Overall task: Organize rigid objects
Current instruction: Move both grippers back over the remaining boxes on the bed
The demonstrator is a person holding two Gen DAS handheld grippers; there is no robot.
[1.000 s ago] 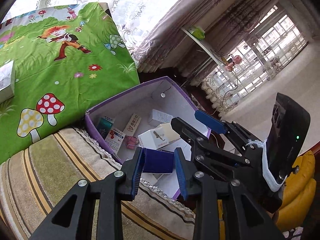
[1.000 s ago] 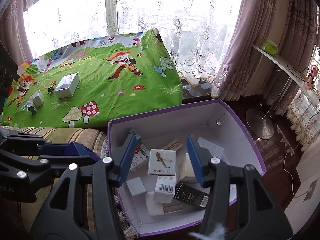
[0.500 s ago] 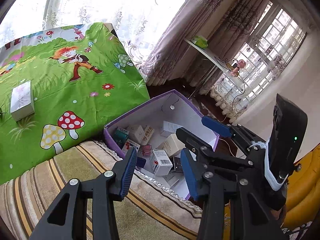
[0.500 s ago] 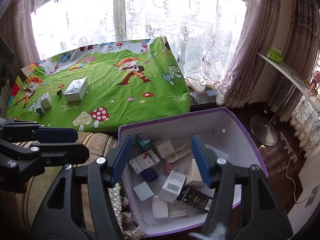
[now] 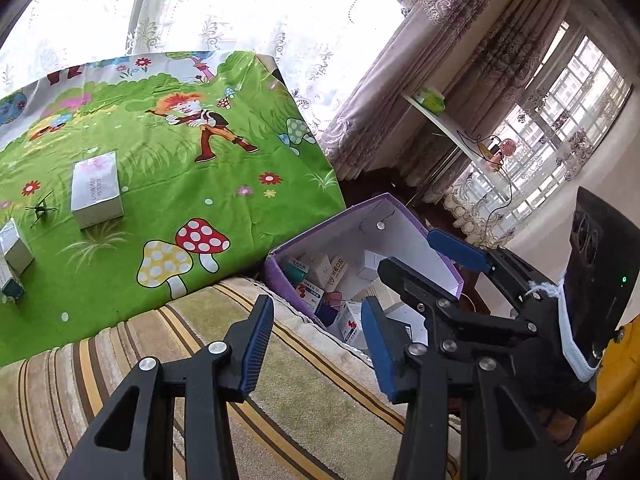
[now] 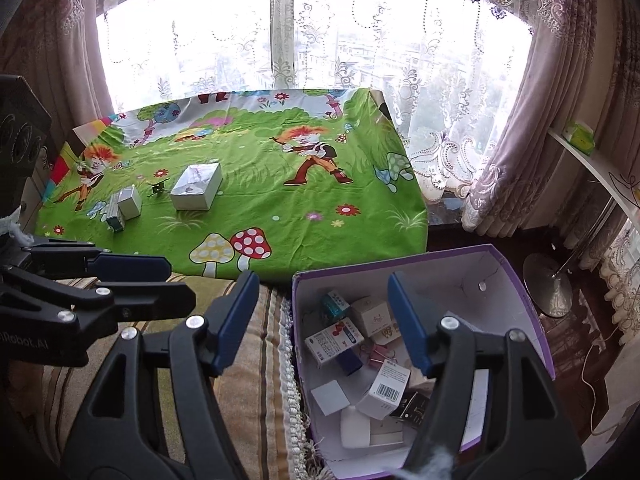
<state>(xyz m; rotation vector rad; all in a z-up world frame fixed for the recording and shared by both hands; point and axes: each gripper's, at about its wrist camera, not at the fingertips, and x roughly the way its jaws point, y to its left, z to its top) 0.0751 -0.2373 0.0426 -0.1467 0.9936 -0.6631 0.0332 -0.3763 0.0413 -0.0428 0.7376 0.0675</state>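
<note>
My left gripper (image 5: 316, 344) hangs open over the striped cushion (image 5: 280, 400) with nothing between its blue pads. My right gripper (image 6: 322, 320) is above the left rim of the purple box (image 6: 516, 280); its jaws are opening and nothing is pressed between them. In the box lie several small cartons, pink clips and a dark blue box (image 6: 349, 360). On the green cartoon cloth (image 6: 260, 208) stand a silver box (image 6: 196, 186), two small boxes (image 6: 130, 202) and a black clip (image 6: 158, 189). The left wrist view shows the purple box (image 5: 360, 236), the silver box (image 5: 96, 188) and the right gripper (image 5: 404, 252).
The left gripper (image 6: 176, 284) reaches in from the left edge of the right wrist view. Lace curtains and a window stand behind the cloth. A white shelf (image 6: 600, 168) and a lamp base (image 6: 554, 284) are at the right. A yellow object (image 5: 612, 400) lies low right.
The left gripper let go of the dark blue box, which now lies in the purple box. Both grippers drew back and up from the box. The right jaws widened.
</note>
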